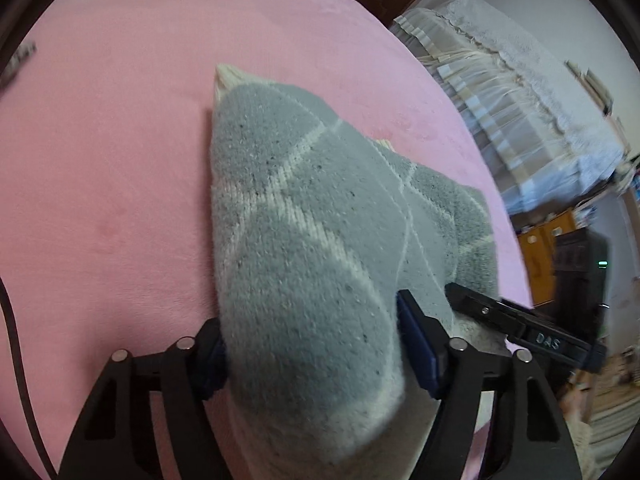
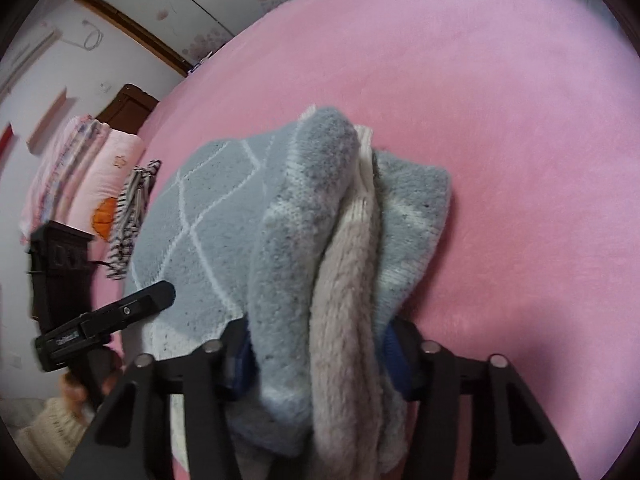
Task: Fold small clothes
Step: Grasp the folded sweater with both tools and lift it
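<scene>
A small grey knit garment with white diamond lines [image 1: 304, 208] lies folded on the pink blanket [image 1: 104, 152]. My left gripper [image 1: 312, 344] is shut on its near end, cloth bunched between the blue pads. In the right wrist view the same garment [image 2: 208, 216] shows its cream fleece lining [image 2: 344, 304]. My right gripper [image 2: 320, 356] is shut on the bunched grey and cream layers. The right gripper's finger [image 1: 516, 320] shows at the garment's right edge in the left wrist view. The left gripper's finger [image 2: 108, 316] shows at the left in the right wrist view.
The pink blanket [image 2: 500, 128] covers the bed. A striped black-and-white cloth [image 2: 128, 216] lies near the bed's far left edge. Folded pink bedding [image 2: 84, 160] and a dark wood piece [image 2: 56, 264] stand beyond it. A covered bed [image 1: 516, 100] and an orange cabinet [image 1: 548, 252] stand off the right edge.
</scene>
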`<state>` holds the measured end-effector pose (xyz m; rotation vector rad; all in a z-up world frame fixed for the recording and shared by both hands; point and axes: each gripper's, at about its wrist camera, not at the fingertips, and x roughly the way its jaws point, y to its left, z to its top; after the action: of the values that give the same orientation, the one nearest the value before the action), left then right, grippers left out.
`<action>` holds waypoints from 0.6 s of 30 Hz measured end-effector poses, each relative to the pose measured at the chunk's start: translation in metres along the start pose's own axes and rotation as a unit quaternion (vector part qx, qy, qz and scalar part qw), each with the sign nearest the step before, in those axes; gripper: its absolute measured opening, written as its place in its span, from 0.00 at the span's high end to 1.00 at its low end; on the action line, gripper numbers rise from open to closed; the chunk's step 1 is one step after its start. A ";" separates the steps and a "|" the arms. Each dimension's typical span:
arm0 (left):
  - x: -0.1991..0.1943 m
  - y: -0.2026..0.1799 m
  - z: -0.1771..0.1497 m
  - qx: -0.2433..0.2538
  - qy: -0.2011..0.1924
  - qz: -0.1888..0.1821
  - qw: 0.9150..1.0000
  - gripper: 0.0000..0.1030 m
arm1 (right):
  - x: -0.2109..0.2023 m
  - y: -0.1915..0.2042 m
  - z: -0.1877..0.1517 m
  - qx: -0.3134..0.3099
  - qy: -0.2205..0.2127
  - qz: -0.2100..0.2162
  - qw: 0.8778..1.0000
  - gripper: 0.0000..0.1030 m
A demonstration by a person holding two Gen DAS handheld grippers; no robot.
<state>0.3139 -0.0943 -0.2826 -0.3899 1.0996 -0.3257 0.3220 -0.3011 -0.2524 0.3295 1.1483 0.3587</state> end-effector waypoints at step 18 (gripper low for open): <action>-0.188 0.043 -0.009 0.040 -0.021 0.064 0.997 0.37 | -0.039 0.160 -0.034 -0.043 -0.024 0.042 0.998 0.57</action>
<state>0.2292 0.0259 -0.1566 -0.2538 1.0613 -0.2461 0.2595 -0.1725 -0.1646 0.3100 1.0719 0.4703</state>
